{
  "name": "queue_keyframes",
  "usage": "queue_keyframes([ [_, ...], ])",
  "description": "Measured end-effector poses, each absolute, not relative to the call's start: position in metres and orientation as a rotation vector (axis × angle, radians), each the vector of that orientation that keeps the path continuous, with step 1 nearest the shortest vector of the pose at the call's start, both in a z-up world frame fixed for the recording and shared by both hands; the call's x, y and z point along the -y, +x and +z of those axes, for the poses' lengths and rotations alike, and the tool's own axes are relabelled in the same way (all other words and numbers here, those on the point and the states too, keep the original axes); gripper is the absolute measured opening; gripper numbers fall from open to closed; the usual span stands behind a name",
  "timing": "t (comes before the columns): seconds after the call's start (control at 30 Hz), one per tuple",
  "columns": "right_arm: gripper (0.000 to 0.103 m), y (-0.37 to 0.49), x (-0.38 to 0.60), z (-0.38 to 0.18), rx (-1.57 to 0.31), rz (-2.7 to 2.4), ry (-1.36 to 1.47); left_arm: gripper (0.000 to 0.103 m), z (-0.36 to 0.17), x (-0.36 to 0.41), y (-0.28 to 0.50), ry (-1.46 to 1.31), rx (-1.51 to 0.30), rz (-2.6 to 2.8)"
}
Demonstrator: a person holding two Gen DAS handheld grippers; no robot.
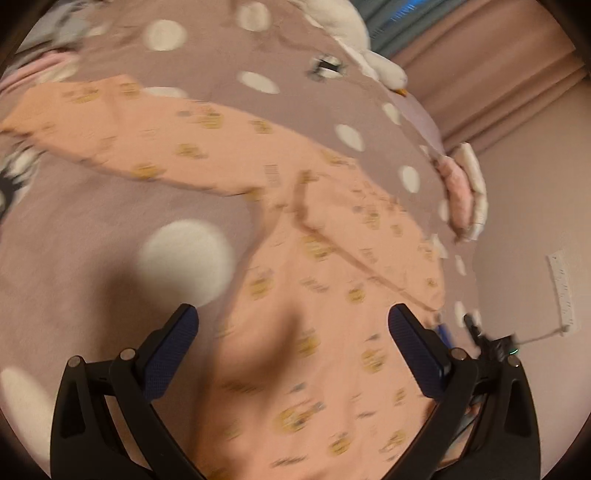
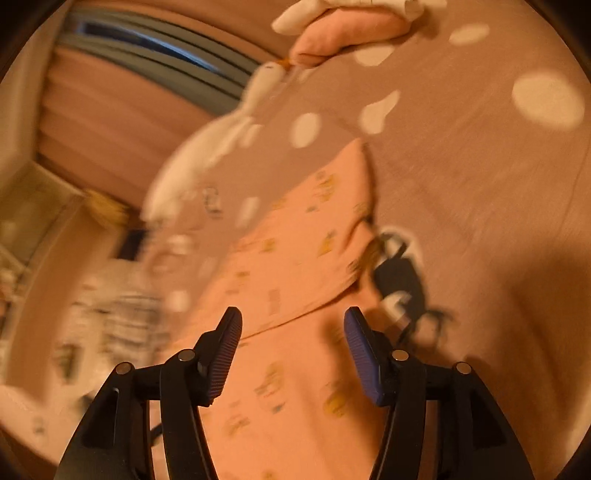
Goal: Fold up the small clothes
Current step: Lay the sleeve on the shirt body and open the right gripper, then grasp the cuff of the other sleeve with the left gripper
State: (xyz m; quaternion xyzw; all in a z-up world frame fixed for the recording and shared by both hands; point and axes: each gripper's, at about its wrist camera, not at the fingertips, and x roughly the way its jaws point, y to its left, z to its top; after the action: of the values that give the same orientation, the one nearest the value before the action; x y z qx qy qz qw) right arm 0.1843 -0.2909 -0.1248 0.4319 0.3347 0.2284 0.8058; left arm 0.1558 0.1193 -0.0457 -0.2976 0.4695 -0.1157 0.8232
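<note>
Lying flat on a mauve bedspread (image 1: 92, 229) with large pale dots: a small peach garment (image 1: 303, 280) printed with little yellow motifs; spread out, not bunched. In the left wrist view, long axis running from the lower middle of the frame up toward the far right edge of the bedspread, one sleeve (image 1: 122, 129) stretched out straight to the upper left, roughly crosswise to the body; a darker seam or placket line slanting down the chest. In the right wrist view, same garment (image 2: 288, 288) reaching away from the camera up the bedspread, far end tapering to a corner near the pale dots; a fold edge crossing the cloth just beyond the fingertips.

Left gripper (image 1: 293, 332) hanging over the lower body of the garment, jaws spread wide, nothing between the pads; cloth below, contact not clear through the blur. Right gripper (image 2: 291, 350) likewise released, jaws apart over the peach cloth, nothing pinched.

Near the far edge of the bedspread: a white plush toy (image 1: 354, 33); beside the garment in the right wrist view, a dark printed figure (image 2: 399, 280) on the bedspread. Both views smeared by motion.
</note>
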Motion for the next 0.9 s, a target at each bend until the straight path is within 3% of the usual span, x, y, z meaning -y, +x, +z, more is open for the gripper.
queue_keyframes([
  [0.07, 0.067, 0.183, 0.294, -0.139, -0.675, 0.55, 1.019, 0.103, -0.045, -0.102, 0.179, -0.68, -1.014, -0.372],
  [0.3, 0.067, 0.177, 0.313, -0.167, -0.49, 0.733, 1.243, 0.103, -0.051, -0.028, 0.27, -0.715, -1.062, -0.545],
  [0.47, 0.067, 0.178, 0.302, -0.16, -0.51, 0.717, 1.14, 0.102, -0.084, -0.006, 0.312, -0.66, -1.135, -0.458],
  [0.7, 0.067, 0.173, 0.308, -0.161, -0.513, 0.719, 1.115, 0.099, -0.082, -0.05, 0.304, -0.601, -1.07, -0.361],
  [0.9, 0.067, 0.173, 0.31, -0.164, -0.514, 0.717, 1.112, 0.1, -0.071, -0.155, 0.264, -0.718, -0.975, -0.235],
])
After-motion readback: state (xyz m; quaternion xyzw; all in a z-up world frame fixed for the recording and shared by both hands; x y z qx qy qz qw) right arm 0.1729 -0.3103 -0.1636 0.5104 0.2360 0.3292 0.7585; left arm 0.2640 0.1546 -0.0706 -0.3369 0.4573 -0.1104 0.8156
